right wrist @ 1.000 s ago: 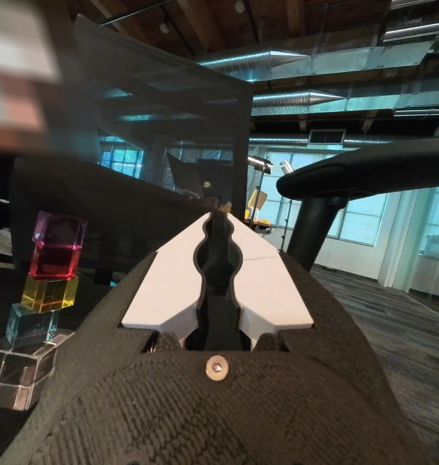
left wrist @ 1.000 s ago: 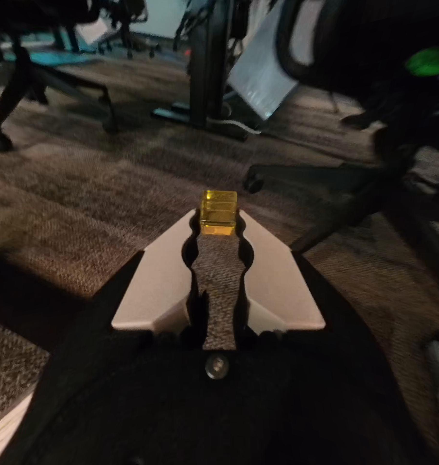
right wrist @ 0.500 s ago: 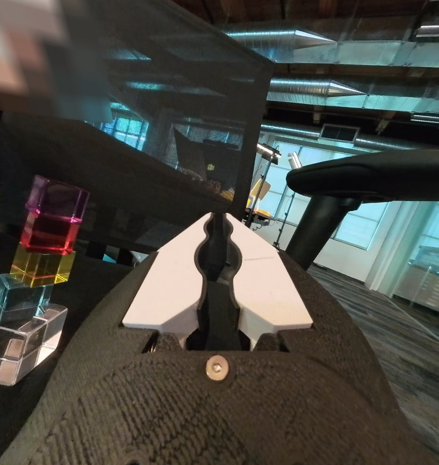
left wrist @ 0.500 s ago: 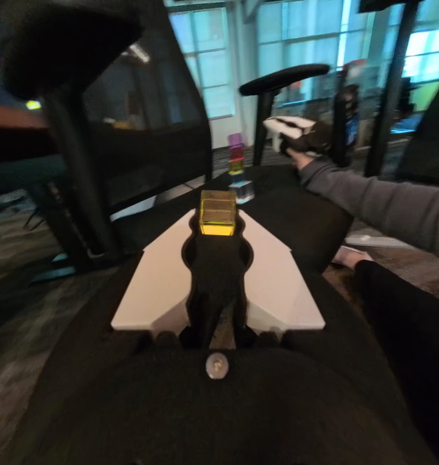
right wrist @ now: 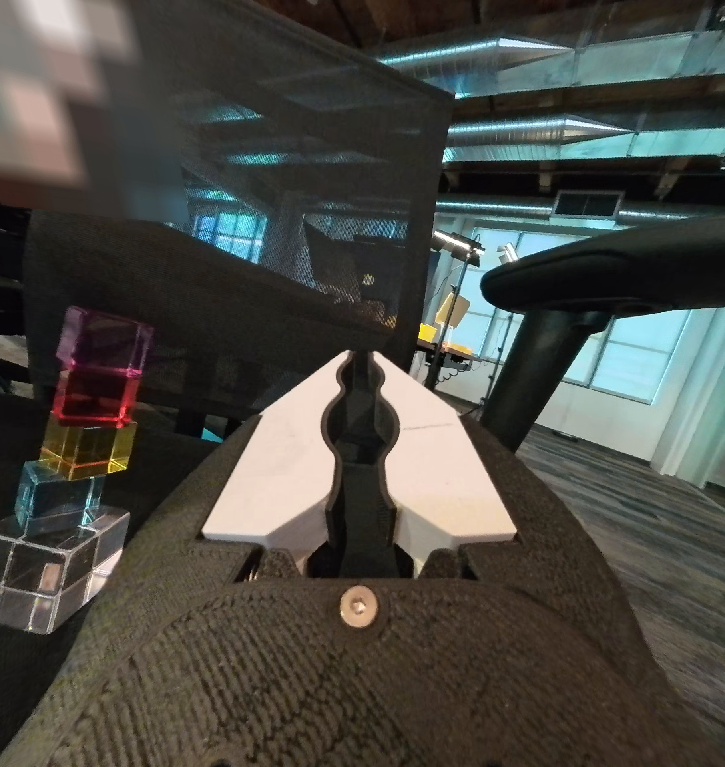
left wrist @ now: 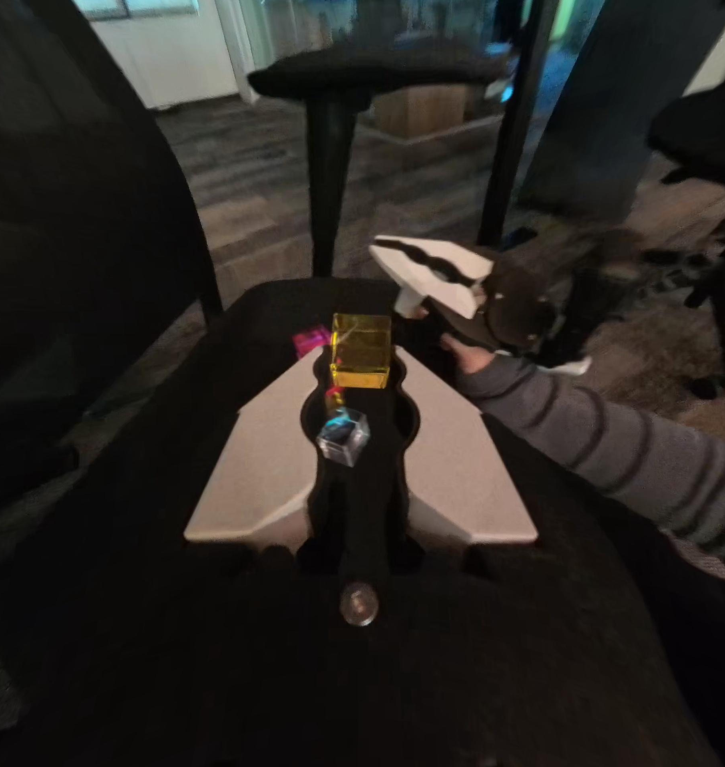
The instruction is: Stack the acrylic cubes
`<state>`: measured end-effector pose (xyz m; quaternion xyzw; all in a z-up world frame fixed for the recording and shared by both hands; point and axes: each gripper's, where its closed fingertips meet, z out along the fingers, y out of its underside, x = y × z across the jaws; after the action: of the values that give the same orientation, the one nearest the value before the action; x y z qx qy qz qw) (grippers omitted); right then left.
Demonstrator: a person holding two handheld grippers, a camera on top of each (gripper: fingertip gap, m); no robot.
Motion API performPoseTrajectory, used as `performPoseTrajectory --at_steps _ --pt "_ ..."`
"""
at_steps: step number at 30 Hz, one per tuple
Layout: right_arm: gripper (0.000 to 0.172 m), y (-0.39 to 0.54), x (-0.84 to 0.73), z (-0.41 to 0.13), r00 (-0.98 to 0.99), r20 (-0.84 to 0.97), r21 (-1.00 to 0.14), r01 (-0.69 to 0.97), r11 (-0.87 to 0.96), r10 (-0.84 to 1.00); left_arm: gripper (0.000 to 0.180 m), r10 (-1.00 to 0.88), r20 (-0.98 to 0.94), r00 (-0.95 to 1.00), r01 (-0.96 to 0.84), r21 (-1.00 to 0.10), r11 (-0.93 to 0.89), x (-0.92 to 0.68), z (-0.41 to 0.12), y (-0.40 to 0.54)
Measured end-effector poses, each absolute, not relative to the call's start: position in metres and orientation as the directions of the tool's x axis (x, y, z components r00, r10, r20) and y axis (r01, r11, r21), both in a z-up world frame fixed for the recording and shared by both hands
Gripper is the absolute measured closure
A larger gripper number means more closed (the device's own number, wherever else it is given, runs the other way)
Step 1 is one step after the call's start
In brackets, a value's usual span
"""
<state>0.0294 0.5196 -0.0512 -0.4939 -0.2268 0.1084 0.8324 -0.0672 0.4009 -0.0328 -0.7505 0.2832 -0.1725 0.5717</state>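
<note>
My left gripper (left wrist: 361, 357) is shut on a yellow acrylic cube (left wrist: 361, 350), with both pads against its sides. It hovers over a stack of cubes on a black chair seat (left wrist: 244, 332). Seen from above, the stack shows a magenta top cube (left wrist: 309, 338) and a clear bottom cube (left wrist: 343, 442). In the right wrist view the stack stands at the left: clear cube (right wrist: 49, 572), blue cube (right wrist: 57, 496), yellow cube (right wrist: 86, 450), red cube (right wrist: 97, 398), purple cube (right wrist: 103, 340). My right gripper (right wrist: 361, 357) is shut with nothing between its fingers, to the right of the stack; it also shows in the left wrist view (left wrist: 394, 253).
A mesh chair back (right wrist: 269, 207) rises behind the stack. A black armrest (right wrist: 622, 282) is at the right, and also shows in the left wrist view (left wrist: 352, 74). A person's grey sleeve (left wrist: 601, 448) reaches in from the right. Carpet floor (left wrist: 248, 166) surrounds the chair. Across from one pair of fingers to the other is roughly 15 centimeters.
My left gripper swung up from above the carpet to over the chair seat and now looks down on the stack, still holding the yellow cube. My right gripper stayed shut and shifted only slightly.
</note>
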Motion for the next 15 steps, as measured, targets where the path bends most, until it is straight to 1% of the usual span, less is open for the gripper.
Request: performPoseTrajectory --at_steps 2,6,10,15 --pt "0.167 0.52 0.029 -0.052 0.871 0.263 -0.874 0.034 0.484 0.414 0.153 -0.624 -0.086 0.777 -0.285 -0.932 -0.226 -0.062 -0.035 0.42" --pt "0.167 0.52 0.029 -0.052 0.864 0.255 -0.878 0.019 0.478 0.434 0.153 -0.616 -0.066 0.785 -0.293 -0.916 -0.276 -0.058 -0.036 0.445" --pt "0.167 0.521 0.027 -0.054 0.855 0.255 -0.883 0.016 0.469 0.451 0.154 -0.625 0.023 0.78 -0.261 -0.896 -0.358 -0.055 -0.043 0.459" --pt "0.167 0.522 0.027 -0.055 0.849 0.256 -0.887 0.016 0.462 0.462 0.154 -0.62 0.07 0.782 -0.247 -0.878 -0.41 -0.056 -0.053 0.47"
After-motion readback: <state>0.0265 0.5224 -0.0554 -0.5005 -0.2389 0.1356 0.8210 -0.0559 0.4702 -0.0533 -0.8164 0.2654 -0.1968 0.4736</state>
